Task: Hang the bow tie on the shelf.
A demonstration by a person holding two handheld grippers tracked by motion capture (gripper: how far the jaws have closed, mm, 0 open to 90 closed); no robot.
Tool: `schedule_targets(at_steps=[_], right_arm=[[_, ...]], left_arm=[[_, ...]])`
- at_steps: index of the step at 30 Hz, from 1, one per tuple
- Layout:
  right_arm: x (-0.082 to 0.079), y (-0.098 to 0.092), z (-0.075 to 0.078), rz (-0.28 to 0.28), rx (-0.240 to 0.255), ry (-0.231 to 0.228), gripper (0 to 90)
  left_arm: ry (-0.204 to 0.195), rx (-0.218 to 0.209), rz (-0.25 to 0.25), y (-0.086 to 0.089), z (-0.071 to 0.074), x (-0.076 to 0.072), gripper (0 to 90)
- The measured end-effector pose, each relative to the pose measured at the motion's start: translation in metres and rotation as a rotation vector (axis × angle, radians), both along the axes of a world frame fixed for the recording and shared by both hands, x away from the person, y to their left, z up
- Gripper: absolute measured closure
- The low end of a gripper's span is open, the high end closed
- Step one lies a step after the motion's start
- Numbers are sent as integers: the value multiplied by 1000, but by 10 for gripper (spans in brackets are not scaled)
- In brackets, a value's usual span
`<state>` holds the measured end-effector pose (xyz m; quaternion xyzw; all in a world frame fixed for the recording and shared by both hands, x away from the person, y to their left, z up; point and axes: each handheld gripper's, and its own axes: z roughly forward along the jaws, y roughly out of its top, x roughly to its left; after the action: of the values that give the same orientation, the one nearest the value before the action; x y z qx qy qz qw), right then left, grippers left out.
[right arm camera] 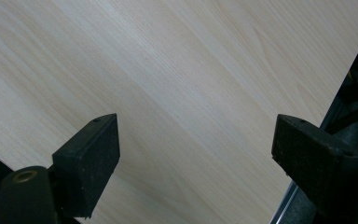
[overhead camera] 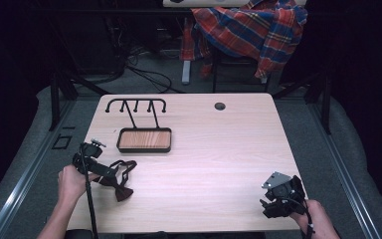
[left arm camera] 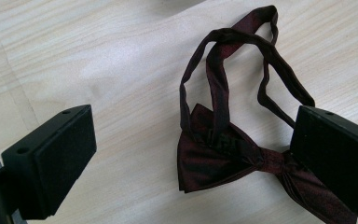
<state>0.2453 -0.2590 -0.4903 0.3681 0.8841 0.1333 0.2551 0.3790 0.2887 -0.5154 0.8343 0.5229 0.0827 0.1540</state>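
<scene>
A dark red bow tie (overhead camera: 123, 190) with a looped strap lies flat on the pale wooden table (overhead camera: 214, 149), near its front left. My left gripper (overhead camera: 109, 172) hovers right over it, held by a hand at the table's left edge. In the left gripper view the bow tie (left arm camera: 214, 158) lies between the wide-apart jaws of the left gripper (left arm camera: 191, 140), its right wing running under the right jaw; the pads do not press on it. My right gripper (overhead camera: 269, 204) stands open over bare table at the front right corner, and the right gripper (right arm camera: 193, 144) has nothing between its jaws.
A wooden tray with a black rim (overhead camera: 120, 140) sits behind the bow tie, with a black hook rack (overhead camera: 136, 103) rising behind it. A cable hole (overhead camera: 220, 106) is at the table's far side. A plaid shirt (overhead camera: 251, 27) hangs over a chair beyond the table.
</scene>
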Motion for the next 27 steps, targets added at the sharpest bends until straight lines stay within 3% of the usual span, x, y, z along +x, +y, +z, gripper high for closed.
schedule_targets(at_steps=[14,27], right_arm=[[0,1,0,2,1,-2,149],[0,1,0,-4,-5,0,148]], left_arm=[[-11,9,-4,2,-2,3,2],[1,9,-53,-3,-11,17,27]])
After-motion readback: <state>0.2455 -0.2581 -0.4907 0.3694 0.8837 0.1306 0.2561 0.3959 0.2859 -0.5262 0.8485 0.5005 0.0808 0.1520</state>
